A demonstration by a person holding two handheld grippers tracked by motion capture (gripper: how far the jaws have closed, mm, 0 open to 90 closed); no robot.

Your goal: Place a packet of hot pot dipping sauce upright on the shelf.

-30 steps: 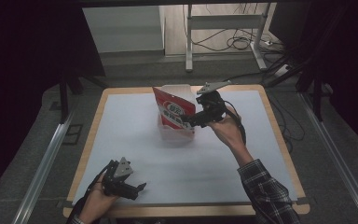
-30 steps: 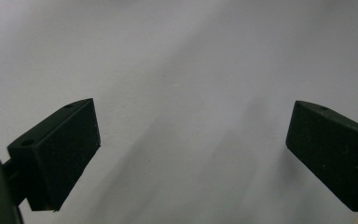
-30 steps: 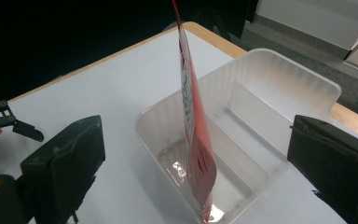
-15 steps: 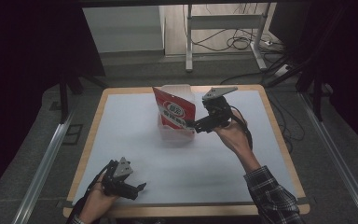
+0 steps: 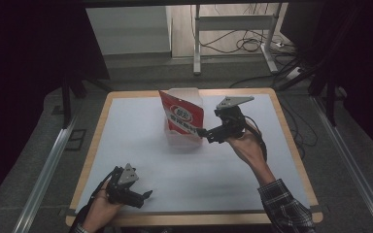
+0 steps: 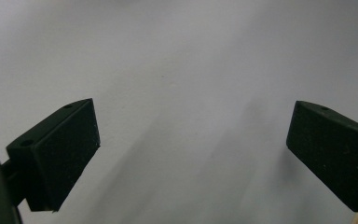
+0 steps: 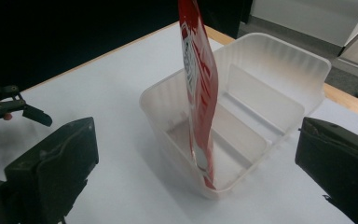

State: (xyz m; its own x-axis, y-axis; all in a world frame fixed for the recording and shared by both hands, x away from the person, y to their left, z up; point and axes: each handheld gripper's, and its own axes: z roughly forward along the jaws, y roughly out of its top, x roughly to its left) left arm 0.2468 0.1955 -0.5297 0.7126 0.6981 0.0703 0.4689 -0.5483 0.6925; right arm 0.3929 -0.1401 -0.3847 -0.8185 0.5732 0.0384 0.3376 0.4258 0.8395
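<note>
Pouch, red, thin and probably light and floppy, stands upright in the near compartment of a translucent bin far of table centre; best pinched by its flat faces. Right gripper, jaws apart, hovers beside it; left gripper rests near-left, jaws apart.

right gripper apparently let go, backed off the pouch.

A metal stand with two legs is standing behind the table, and black cables are lying on the floor.
</note>
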